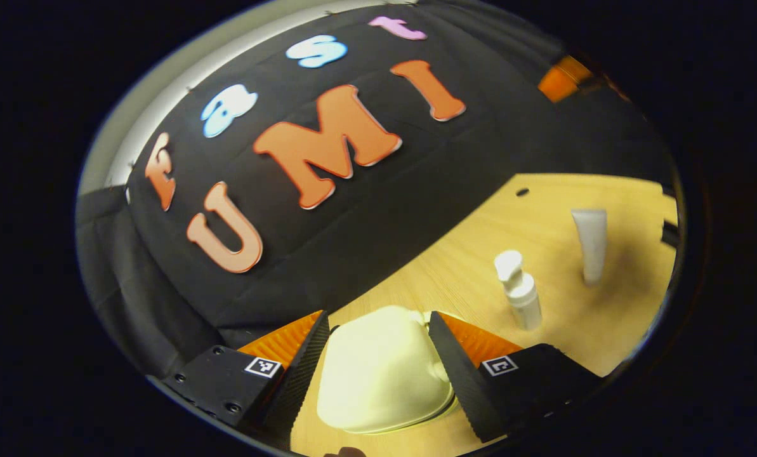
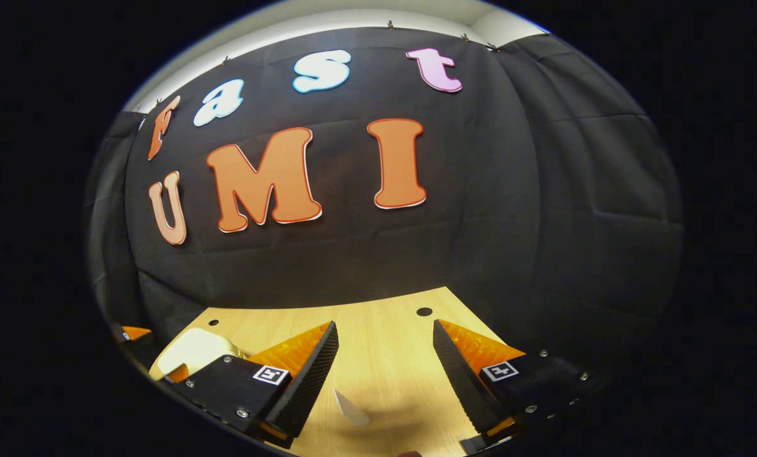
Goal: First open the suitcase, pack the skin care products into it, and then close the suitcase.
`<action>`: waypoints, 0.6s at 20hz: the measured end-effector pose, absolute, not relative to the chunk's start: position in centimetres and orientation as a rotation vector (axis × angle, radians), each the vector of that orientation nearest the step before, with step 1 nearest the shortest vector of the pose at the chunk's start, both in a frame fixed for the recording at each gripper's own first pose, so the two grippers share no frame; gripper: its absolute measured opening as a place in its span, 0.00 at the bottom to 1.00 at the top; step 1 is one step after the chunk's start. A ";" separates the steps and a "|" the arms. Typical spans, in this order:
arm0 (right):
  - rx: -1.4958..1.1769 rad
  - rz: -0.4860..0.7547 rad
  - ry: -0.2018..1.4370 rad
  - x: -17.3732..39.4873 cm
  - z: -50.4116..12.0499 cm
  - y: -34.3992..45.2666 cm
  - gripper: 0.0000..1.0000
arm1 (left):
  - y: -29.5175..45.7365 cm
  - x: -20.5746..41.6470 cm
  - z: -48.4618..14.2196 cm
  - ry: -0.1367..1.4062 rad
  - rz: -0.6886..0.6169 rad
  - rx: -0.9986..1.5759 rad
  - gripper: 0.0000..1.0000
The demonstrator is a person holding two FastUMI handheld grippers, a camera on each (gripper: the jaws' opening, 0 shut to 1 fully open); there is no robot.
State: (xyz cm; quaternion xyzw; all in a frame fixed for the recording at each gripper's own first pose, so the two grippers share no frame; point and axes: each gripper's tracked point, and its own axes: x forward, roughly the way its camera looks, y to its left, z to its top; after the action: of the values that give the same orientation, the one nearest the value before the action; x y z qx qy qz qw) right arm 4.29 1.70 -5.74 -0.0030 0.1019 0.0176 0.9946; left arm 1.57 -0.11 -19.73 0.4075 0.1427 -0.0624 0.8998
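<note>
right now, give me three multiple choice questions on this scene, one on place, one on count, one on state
1. Where does the cream suitcase lie?
A. between the left gripper's fingers
B. behind the tube
C. on the cloth wall

2. How many skin care products stand on the table in the left gripper view?
A. one
B. two
C. four

3. What state is the right gripper in?
A. shut on the tube
B. shut on the suitcase
C. open

Answers: 1 A, it sits between both fingers. 2 B, a pump bottle and a white tube. 3 C, bare table lies between its fingers.
</note>
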 end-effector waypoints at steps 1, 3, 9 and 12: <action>-0.004 0.025 0.207 4.2 -5.9 1.1 0.95 | -0.6 1.4 -21.5 0.313 -0.156 0.867 0.99; -0.002 0.002 0.215 4.1 -6.3 0.1 0.95 | -0.6 1.2 -23.9 0.353 -0.173 0.953 0.99; 0.012 -0.054 0.274 4.2 -8.4 -2.9 0.95 | -0.2 2.2 -29.3 0.437 -0.212 1.206 0.99; 0.016 -0.079 0.298 4.6 -9.1 -4.0 0.95 | 0.2 2.8 -30.8 0.485 -0.215 1.261 0.99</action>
State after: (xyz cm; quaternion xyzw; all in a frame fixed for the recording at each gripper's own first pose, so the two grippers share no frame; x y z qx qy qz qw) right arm 4.61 -3.95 -9.09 0.0079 0.1483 -0.0395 0.9881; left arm 2.83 0.24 -30.78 0.5824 0.2240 -0.0991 0.7751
